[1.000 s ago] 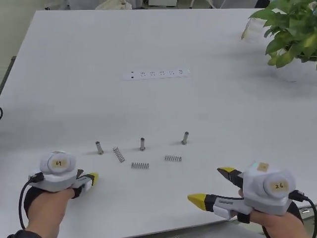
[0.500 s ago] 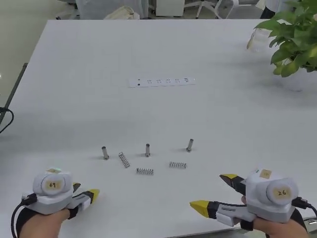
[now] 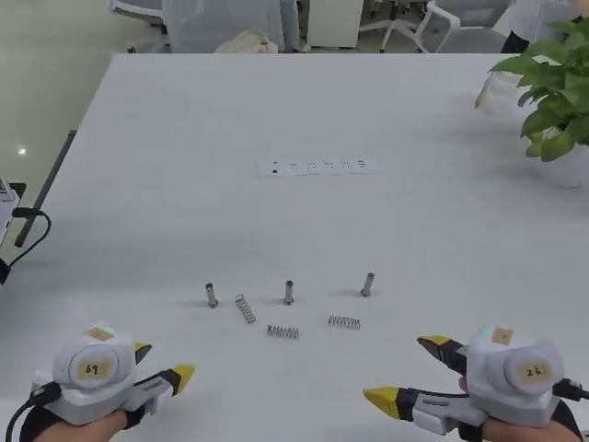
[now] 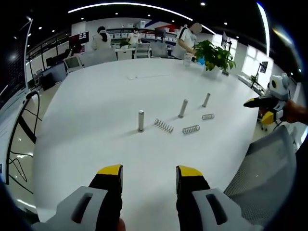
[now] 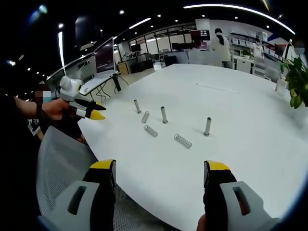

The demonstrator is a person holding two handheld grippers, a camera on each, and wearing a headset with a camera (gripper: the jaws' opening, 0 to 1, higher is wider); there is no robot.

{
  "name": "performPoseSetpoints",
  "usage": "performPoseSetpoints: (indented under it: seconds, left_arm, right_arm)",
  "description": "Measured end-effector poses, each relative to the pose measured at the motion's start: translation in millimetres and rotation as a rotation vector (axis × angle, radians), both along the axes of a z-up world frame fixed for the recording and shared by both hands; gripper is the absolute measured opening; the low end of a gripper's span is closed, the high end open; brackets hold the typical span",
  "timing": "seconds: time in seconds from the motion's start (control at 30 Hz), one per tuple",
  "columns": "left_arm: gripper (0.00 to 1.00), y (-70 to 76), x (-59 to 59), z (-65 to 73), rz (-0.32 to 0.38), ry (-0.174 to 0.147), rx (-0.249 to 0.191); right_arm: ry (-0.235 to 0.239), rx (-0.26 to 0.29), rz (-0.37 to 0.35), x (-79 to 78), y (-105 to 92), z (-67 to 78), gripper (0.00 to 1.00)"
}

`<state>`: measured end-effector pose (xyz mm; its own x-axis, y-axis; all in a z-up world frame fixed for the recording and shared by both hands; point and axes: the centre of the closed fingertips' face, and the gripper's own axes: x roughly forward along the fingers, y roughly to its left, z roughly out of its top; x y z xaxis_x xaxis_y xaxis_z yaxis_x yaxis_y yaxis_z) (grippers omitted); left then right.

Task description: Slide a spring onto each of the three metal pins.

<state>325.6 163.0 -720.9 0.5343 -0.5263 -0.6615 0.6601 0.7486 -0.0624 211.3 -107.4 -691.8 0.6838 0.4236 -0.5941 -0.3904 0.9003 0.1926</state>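
Springs [image 3: 283, 331] lie flat on the table [image 3: 184, 184], just before the upright pins [image 3: 288, 293], ahead of both spread, empty grippers; the rightmost spring [image 3: 344, 322], lying crosswise, sits nearer the right gripper [image 3: 403, 370] than the left gripper [image 3: 164, 361].

On the white rectangular workbench [image 3: 184, 184], three short upright metal pins are being shown in a row running left to right: the left pin [image 3: 212, 295], the middle pin [image 3: 289, 293] and the right pin [image 3: 367, 284]. Three small coiled wire springs are being shown lying flat on it. The left spring [image 3: 246, 308] is between the left and middle pins, the middle spring [image 3: 283, 331] is before the middle pin, and the right spring [image 3: 344, 322] is before and slightly left of the right pin. Well behind the row, a flat white power strip [image 3: 317, 167] is being shown, with a green leafy potted plant [image 3: 552, 83] at the far right edge. The left gripper [image 3: 164, 360] and the right gripper [image 3: 405, 370] are being held at the near edge, to either side of the springs.
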Motion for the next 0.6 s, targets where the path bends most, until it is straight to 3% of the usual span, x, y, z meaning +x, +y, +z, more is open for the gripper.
performPoseSetpoints:
  seconds: [0.23,0.6]
  left_arm:
    - [0.44,2.5,-6.0,17.0,-0.017,-0.033,-0.008]
    - [0.52,9.4,-13.9,27.1,-0.052,-0.059,0.005]
  right_arm:
    - [0.004,-0.002,0.016,0.5,2.3,-1.8,0.74]
    - [0.013,-0.004,0.027,-0.1,3.3,-6.2,0.74]
